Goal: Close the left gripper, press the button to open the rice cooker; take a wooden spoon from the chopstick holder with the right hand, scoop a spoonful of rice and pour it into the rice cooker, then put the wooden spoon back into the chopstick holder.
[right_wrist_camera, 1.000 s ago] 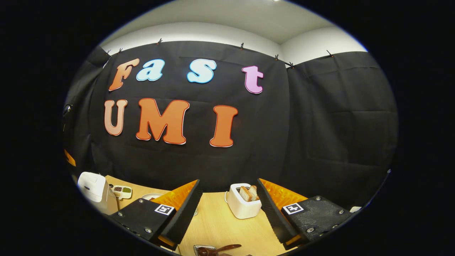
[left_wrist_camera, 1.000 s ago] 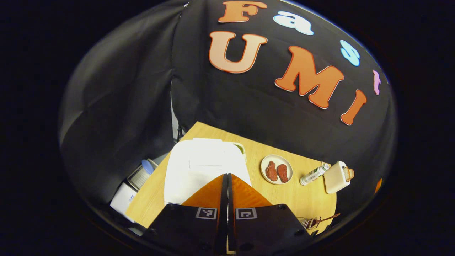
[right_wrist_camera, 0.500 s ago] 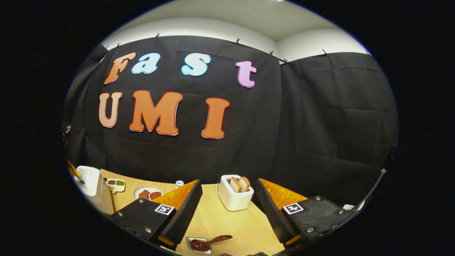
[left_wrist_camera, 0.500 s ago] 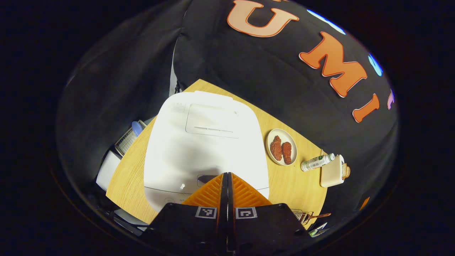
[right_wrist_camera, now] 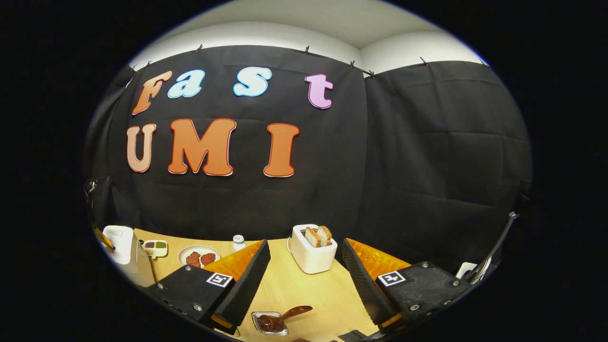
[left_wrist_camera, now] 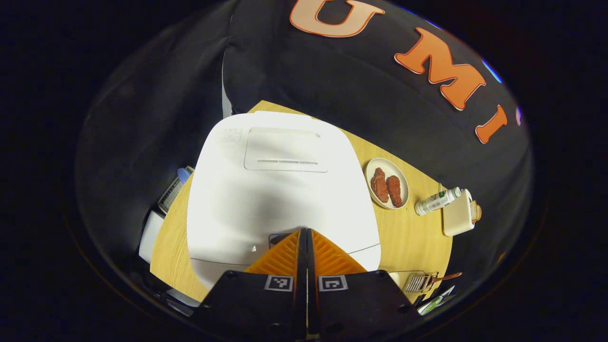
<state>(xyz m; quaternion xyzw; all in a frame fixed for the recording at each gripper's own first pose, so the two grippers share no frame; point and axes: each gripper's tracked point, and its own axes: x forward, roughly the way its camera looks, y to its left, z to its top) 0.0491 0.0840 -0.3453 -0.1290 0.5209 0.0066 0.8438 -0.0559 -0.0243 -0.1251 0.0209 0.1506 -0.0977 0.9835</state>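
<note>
Rice cooker (left_wrist_camera: 280, 190), white, rounded, glossy plastic, lid down, standing at the left end of a light wooden table (left_wrist_camera: 403, 237); seen again in the right gripper view as a small white block (right_wrist_camera: 121, 242) at the far left. Left gripper (left_wrist_camera: 304, 232) with orange ribbed fingers pressed together, tips at a small dark button (left_wrist_camera: 278, 237) on the cooker's front edge; touching or just above, cannot tell. Right gripper (right_wrist_camera: 306, 263) spread wide over the table, nothing between its fingers.

Beyond the cooker in the left gripper view: round pale plate (left_wrist_camera: 387, 183) with two reddish-brown meat pieces, then a white bottle with green label (left_wrist_camera: 437, 201) lying beside a cream toaster (left_wrist_camera: 458, 213). Near the table's front right edge, a wire chopstick holder (left_wrist_camera: 418, 282) with a brown wooden spoon (left_wrist_camera: 446, 277) sticking out sideways. In the right gripper view, toaster holding two bread slices (right_wrist_camera: 318, 235), a small divided condiment dish (right_wrist_camera: 156, 246) next to the cooker, and a small square glass dish (right_wrist_camera: 270, 323) with a dark brown spoon lying in it.

Black cloth on all sides of the booth, pinned along the top with clips; white wall and ceiling (right_wrist_camera: 308, 28) above. Bottle label too small to read. Square black-and-white markers on both grippers' black bodies.
</note>
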